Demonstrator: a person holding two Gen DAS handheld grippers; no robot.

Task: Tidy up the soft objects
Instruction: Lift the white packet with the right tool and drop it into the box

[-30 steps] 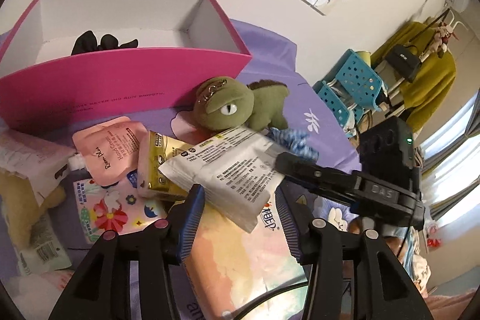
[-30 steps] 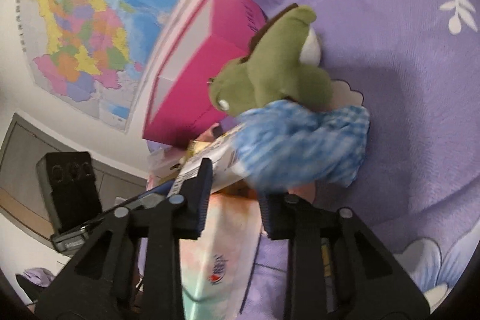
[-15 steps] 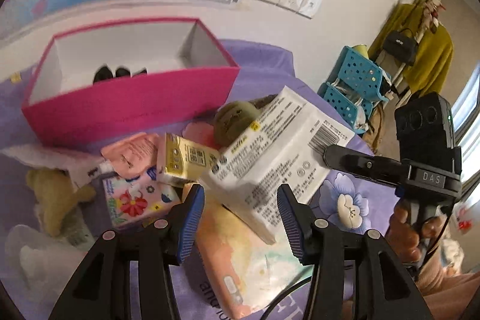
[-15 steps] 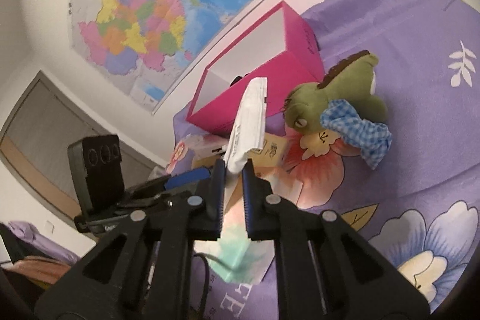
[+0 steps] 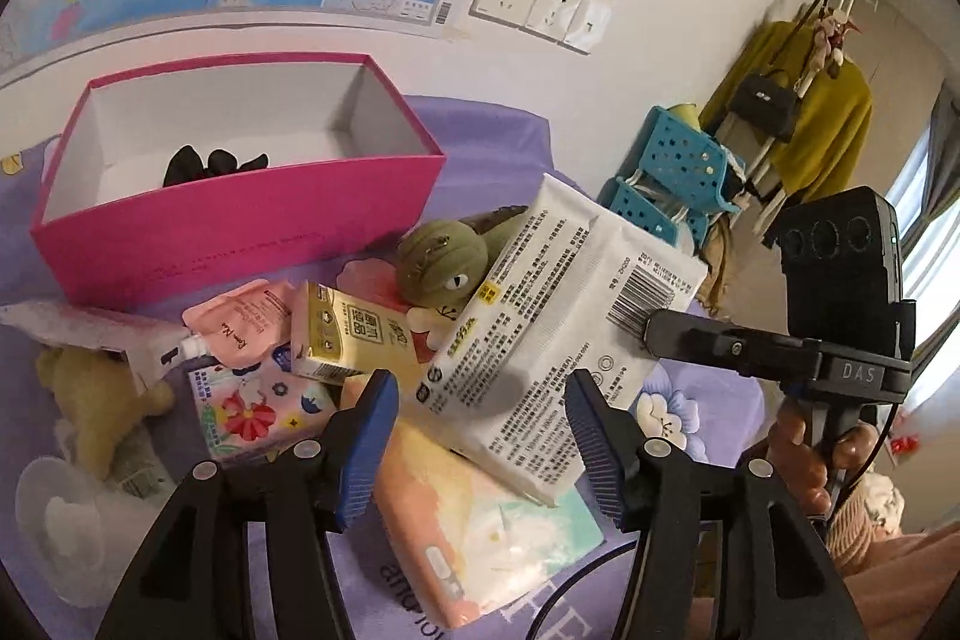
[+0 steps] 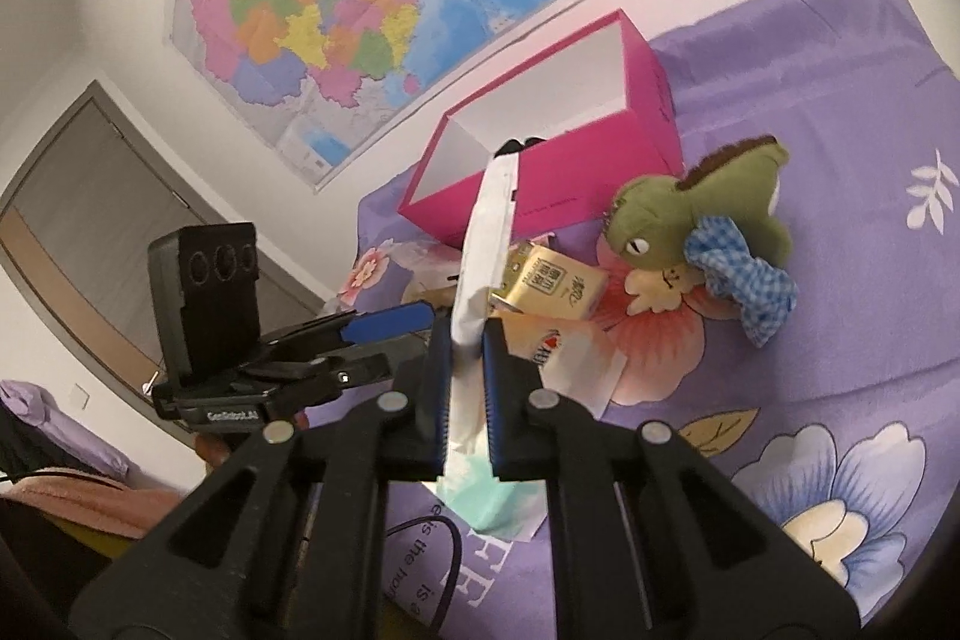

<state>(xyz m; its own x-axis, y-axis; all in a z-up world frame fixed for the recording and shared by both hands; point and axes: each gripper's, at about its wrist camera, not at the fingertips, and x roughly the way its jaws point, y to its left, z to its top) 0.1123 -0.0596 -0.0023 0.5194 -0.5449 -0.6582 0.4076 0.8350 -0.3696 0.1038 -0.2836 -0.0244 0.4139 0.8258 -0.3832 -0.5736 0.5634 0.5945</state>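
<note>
Right gripper (image 6: pixel 467 340) has pinched the white tissue pack (image 5: pixel 558 322) and lifted it toward the pink box (image 5: pixel 240 220); left gripper (image 5: pixel 480 418), just opened, holds nothing

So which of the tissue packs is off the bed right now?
The white pack with black print, pinched at its edge by the right claw. The yellow pack and the flowered pack lie on the purple bedspread.
</note>
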